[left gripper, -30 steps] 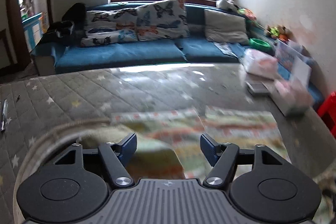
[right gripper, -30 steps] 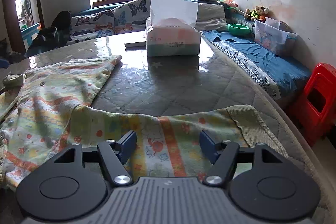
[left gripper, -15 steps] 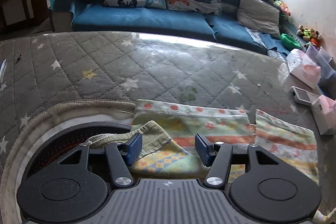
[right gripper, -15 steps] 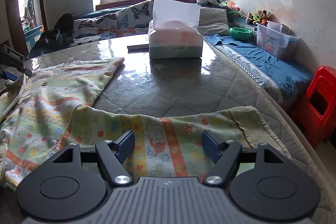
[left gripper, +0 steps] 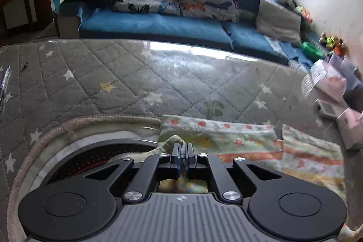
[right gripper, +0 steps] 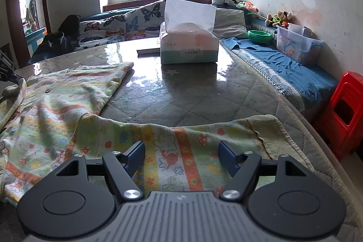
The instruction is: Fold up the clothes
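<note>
A pale children's garment with striped cartoon print lies spread on the quilted grey table cover. My left gripper is shut on the garment's ribbed cuff, which sticks up between the pads; the printed cloth stretches away to the right. My right gripper is open and hovers low over a sleeve near the table's front edge. That sleeve's ribbed cuff lies to the right of the fingers, untouched.
A tissue box and a flat grey slab stand at the far side. A round black recess is set in the table beside the left gripper. A pen lies at left, a red stool at right, a blue sofa beyond.
My left gripper came down over the ribbed cuff and its jaws closed on it. The right gripper stayed where it was, still open.
</note>
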Available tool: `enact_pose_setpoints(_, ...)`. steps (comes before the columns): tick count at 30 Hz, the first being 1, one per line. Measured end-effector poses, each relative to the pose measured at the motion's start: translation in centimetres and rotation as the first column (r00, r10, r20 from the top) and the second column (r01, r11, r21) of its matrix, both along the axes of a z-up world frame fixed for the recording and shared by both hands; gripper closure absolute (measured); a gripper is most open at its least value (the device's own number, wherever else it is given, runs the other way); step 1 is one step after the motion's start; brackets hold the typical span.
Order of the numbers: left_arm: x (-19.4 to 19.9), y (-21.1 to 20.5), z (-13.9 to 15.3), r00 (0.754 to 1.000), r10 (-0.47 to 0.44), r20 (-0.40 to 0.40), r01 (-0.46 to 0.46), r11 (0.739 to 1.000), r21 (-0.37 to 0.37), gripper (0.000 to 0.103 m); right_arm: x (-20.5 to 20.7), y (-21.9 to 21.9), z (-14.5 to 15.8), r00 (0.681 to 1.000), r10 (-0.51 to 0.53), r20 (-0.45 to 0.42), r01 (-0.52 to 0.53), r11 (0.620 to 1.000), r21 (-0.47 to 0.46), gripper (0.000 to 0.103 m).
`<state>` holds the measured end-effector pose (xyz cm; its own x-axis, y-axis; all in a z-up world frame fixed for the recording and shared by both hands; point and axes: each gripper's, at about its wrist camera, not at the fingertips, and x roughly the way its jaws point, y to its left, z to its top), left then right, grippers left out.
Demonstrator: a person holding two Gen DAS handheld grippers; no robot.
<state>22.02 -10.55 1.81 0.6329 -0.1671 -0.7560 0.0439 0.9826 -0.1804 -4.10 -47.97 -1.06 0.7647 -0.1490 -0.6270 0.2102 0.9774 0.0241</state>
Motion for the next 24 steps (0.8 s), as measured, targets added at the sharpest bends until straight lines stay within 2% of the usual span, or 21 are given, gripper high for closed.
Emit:
enact_pose_setpoints(7,-3.6,3.7,3.5,0.994,0.027,0.102,-0.019,0.997,-0.077,0.1,0.1,0.0,0.0,1.0,-0.004,-0.001,0.004,1.0,-0.005,0.03)
enact_pose_setpoints(11,-7.1,7.4,5.6,0.984,0.072,0.165,-0.059,0.995,-0.079,0.1,0.0,0.1,-0.1,1.0,-0.008,-0.001,0.008,1.0,-0.008,0.03)
enact_pose_setpoints(15,-10.9,11.5,7.3,0.962,0.12,0.245,-0.114,0.993,-0.036,0.1,0.1,0.2,-0.1,1.0,-0.014,-0.003,0.014,1.0,-0.012,0.03)
enact_pose_setpoints(18,-13.3,14.2,7.3,0.95,0.153,0.272,-0.163,0.987,0.013,0.1,0.2,0.4,-0.1,1.0,-0.021,-0.006,0.021,1.0,-0.016,0.03)
enact_pose_setpoints(24,-16.2,18.6,3.7,0.946,0.23,0.23,-0.26,0.959,0.108,0.1,0.3,0.5,0.1,0.999,-0.039,-0.021,0.038,0.999,-0.02,0.03)
